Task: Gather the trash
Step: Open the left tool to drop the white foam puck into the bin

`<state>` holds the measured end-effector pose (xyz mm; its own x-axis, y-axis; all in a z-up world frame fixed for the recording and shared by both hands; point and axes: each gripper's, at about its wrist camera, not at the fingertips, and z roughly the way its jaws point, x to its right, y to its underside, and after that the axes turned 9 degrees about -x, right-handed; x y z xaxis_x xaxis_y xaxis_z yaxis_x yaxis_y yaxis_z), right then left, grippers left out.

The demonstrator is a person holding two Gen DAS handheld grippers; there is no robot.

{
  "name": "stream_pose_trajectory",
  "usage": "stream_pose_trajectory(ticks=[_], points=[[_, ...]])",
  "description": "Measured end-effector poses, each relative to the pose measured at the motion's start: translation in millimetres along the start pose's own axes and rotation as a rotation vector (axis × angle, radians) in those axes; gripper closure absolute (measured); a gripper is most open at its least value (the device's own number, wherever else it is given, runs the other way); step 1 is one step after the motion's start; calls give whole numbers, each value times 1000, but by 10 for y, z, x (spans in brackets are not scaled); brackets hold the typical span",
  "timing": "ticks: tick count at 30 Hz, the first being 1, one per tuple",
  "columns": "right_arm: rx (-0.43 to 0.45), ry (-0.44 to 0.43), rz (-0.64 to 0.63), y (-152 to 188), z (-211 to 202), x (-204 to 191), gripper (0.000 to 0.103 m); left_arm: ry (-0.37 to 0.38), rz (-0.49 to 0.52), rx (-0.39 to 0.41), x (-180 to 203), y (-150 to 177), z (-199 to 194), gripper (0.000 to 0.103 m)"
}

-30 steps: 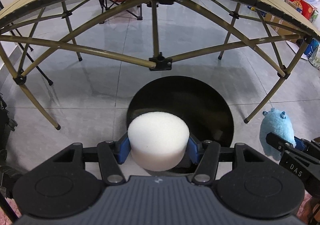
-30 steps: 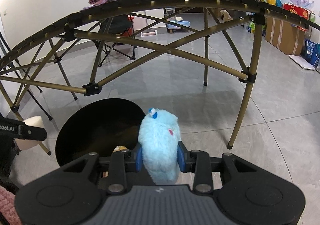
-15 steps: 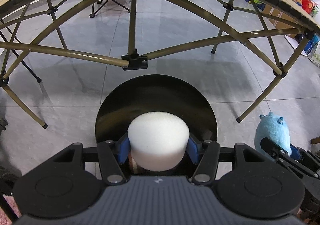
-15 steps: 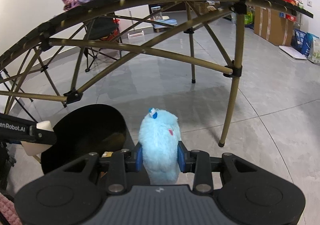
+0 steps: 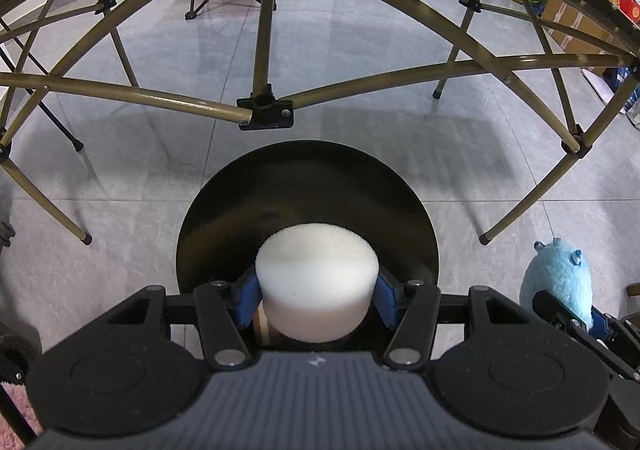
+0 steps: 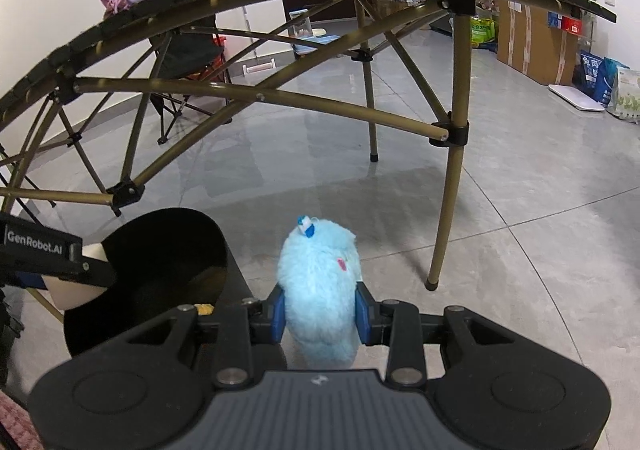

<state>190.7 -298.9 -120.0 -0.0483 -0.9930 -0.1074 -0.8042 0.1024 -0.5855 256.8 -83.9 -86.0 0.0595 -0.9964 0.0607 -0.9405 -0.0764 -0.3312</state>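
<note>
Foam puck (image 5: 316, 282), clamped in the left gripper (image 5: 316, 296), hangs over the black bin (image 5: 416, 250), whose mouth sits farther right than half a second ago. From the right wrist, the right gripper (image 6: 318, 314) pinches a blue plush toy (image 6: 318, 290) beside the bin (image 6: 208, 246), not above it; released here, it would likely hit the floor.

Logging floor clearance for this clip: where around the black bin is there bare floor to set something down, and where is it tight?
Bare grey tile lies right of the black bin, between the blue plush toy and the table leg, and past that leg toward the boxes. Behind the bin the table's crossbars hang low. Its mouth is crowded: the white sponge sits over it.
</note>
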Motion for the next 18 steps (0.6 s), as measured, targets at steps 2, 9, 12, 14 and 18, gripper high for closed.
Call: stream_pose_trajectory(ticks=[2,9,12,14,18], points=[[-1,2,0,4,-2,1,70,-2,2,-1,4,-3,2,45],[0,4,-6,13,-12,-13,70,-11,5,4,5,11,-20,17],[1,7,-6,21,-20,-5,70,-23,-9,8,-11,12,-34,0],[0,8,-8,26,-21,-1,70,-38,-22,1,-25,11,-20,0],[-1,9,-12,27,-17,-12,70,-47,-19,-13,-40,20,1,0]])
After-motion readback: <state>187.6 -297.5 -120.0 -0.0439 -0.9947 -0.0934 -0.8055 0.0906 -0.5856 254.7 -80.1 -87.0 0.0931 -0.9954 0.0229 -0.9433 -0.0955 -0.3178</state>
